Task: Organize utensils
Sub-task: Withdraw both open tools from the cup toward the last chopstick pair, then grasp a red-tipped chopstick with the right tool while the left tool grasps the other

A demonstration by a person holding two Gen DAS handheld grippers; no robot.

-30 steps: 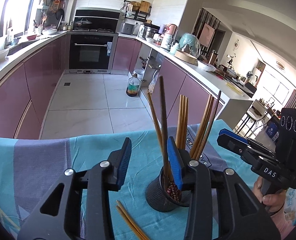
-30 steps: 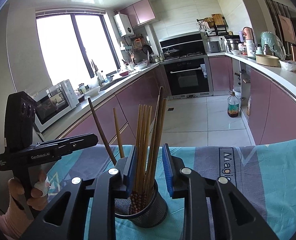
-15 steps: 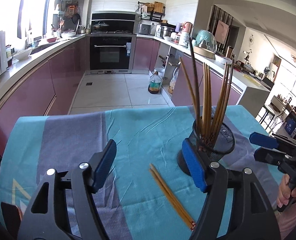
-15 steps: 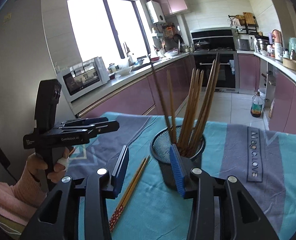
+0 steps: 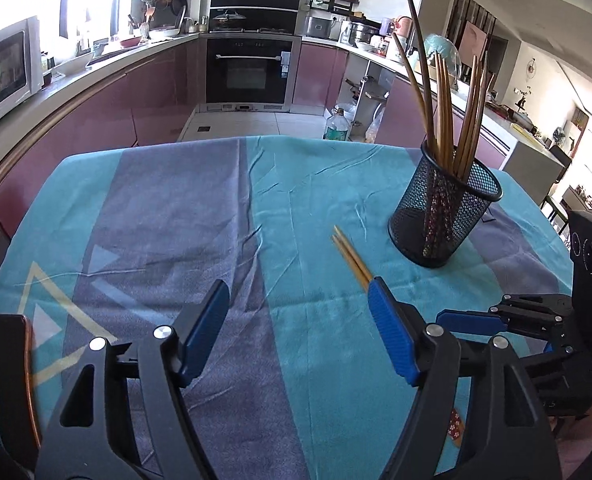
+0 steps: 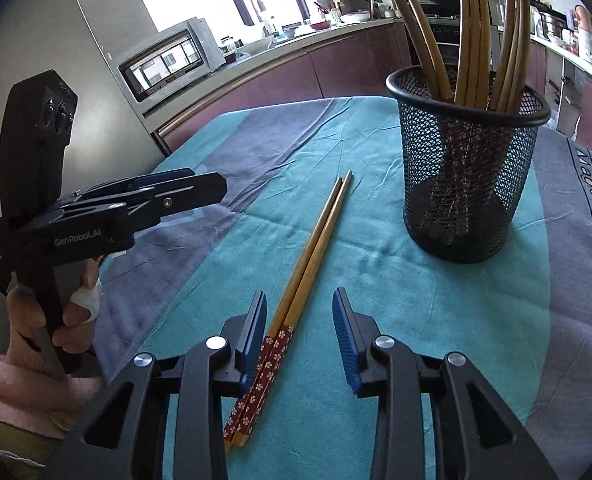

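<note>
Mostly done, by the look of it. A black mesh cup (image 6: 469, 176) standing upright on the bench, on a teal and purple cloth (image 5: 216, 220), already packed with a bundle of chopsticks (image 6: 483, 28) poking up and fanning out past its rim. One pair of chopsticks (image 6: 296, 292) left lying flat on the cloth, side by side and touching, just left of the cup and apart from it, thin ends pointing far, red flowered ends nearest the camera.

Right tongs (image 6: 299, 328) spread wide and gripping nothing, hovering low with the loose pair running between the two blue pads, closer to the left pad (image 6: 254, 330); contact with either pad hard to confirm from here. Left tongs (image 5: 296, 332) likewise released and empty, parted wide over bare cloth near the front of the bench, well left of the cup, the tip of the loose pair just showing beyond the right pad.

Judged from this: only that last pair to be collected and dropped upright into the cup with the rest. Probably a pinch near the patterned ends first, keeping both sticks together, then a lift and a tilt to vertical over the rim. Little room inside, so some threading between the standing sticks likely needed. No other loose utensils visible on the cloth in either view.
</note>
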